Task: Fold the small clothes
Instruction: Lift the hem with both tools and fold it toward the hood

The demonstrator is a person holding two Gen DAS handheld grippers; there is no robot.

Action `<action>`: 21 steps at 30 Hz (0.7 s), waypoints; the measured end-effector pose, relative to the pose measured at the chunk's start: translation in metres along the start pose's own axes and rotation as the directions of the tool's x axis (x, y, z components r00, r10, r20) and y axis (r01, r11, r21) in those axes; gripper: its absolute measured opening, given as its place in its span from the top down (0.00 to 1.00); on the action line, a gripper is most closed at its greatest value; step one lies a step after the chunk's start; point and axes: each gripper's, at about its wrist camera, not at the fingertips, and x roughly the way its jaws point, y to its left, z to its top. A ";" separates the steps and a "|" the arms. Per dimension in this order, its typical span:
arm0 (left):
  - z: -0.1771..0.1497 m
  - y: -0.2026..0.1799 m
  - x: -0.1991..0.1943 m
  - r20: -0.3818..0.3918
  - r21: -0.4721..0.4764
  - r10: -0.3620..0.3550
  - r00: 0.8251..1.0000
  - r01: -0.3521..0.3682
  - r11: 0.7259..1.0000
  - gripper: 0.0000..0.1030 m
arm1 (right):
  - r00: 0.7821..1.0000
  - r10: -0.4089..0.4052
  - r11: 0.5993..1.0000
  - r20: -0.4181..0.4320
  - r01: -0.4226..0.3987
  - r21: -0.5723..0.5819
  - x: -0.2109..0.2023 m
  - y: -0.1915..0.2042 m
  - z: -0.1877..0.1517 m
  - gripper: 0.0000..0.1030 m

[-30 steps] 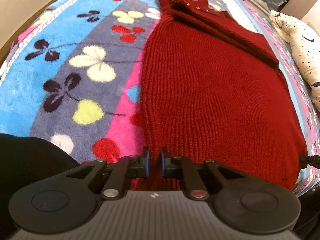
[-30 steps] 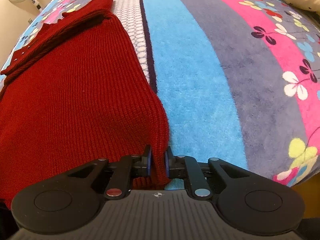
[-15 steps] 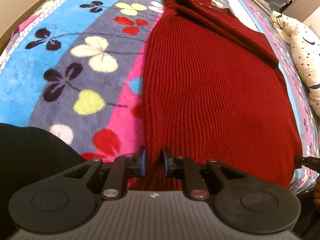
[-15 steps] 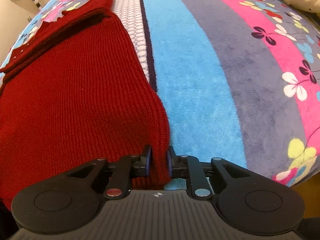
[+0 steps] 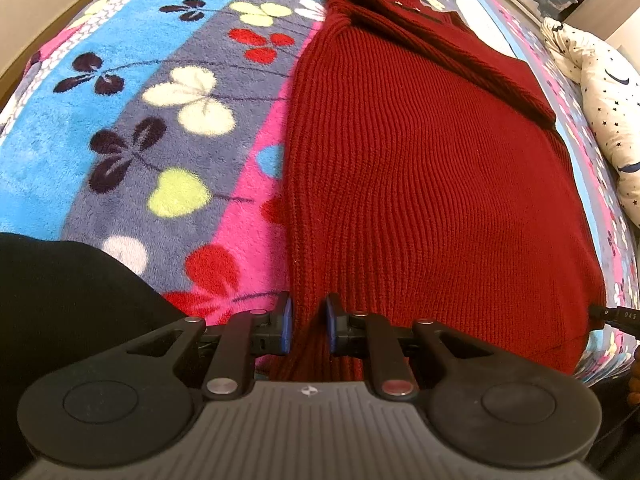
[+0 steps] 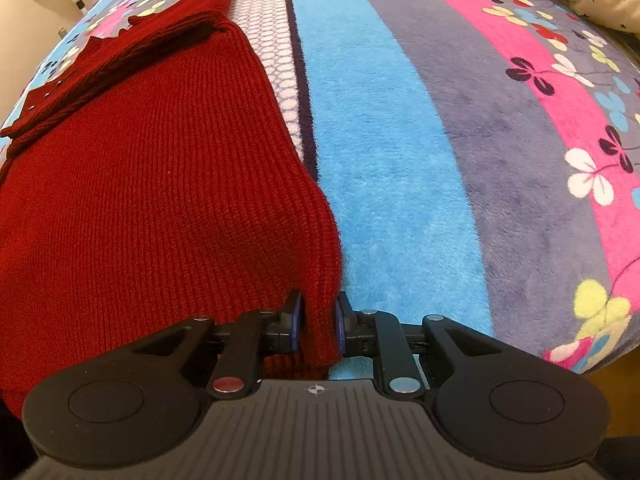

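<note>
Lighting: bright, even, warm indoor light; no glare. Shadows: soft, faint, under the red sweater (image 5: 420, 184) edge and beneath gripper bodies at frame bottom. Focus: sharp centre, knit ribs legible. Distortion: strong fisheye bowing; blanket (image 6: 400, 140) stripes curve toward edges. Corners: slightly soft, compressed.

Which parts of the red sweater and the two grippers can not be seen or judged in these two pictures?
- Left wrist view: the red sweater hem lies behind the left gripper body; whether its pads still press the knit is unclear.
- Right wrist view: the sweater's near corner goes under the right gripper; its left part is cut off by the picture edge.
- Both views: the underside on the blanket is hidden.
</note>
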 end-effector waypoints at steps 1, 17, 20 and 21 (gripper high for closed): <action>0.000 -0.001 0.000 0.000 0.002 0.000 1.000 0.000 1.000 0.83 | 1.000 -0.001 1.000 0.000 0.001 0.001 0.000 0.000 0.000 0.85; -0.002 -0.006 -0.090 0.350 0.054 -0.244 0.904 0.241 0.969 0.94 | 0.930 0.232 0.970 0.285 -0.242 0.003 -0.088 -0.009 0.007 0.90; -0.004 -0.008 -0.118 0.417 0.102 -0.302 0.857 0.286 0.953 0.95 | 0.888 0.302 0.949 0.346 -0.315 -0.020 -0.120 -0.015 0.006 0.91; -0.005 -0.007 -0.125 0.430 0.111 -0.317 0.845 0.299 0.948 0.95 | 0.874 0.320 0.942 0.367 -0.335 -0.023 -0.131 -0.018 0.005 0.91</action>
